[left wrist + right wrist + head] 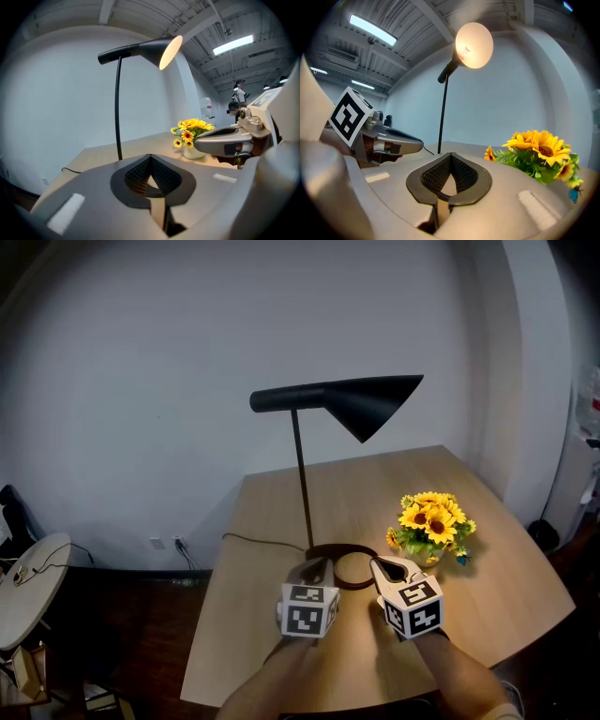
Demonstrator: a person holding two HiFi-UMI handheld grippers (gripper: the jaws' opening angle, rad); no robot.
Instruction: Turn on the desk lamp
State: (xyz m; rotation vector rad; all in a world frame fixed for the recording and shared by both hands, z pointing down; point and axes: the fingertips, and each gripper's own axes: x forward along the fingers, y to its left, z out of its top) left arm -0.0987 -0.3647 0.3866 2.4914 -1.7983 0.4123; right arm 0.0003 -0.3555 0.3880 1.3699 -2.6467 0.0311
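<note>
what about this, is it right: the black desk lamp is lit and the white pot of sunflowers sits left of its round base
No. The black desk lamp is lit, but the white pot of sunflowers sits right of its round base, as the head view shows.

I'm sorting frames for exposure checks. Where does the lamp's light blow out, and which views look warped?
Right gripper view: the desk lamp glares near white inside its shade. Left gripper view: milder glow there, plus a bright ceiling light strip. Both gripper views: fisheye bending, black corners. Head view: shade dark from above, a warm pool on the table by the base.
</note>
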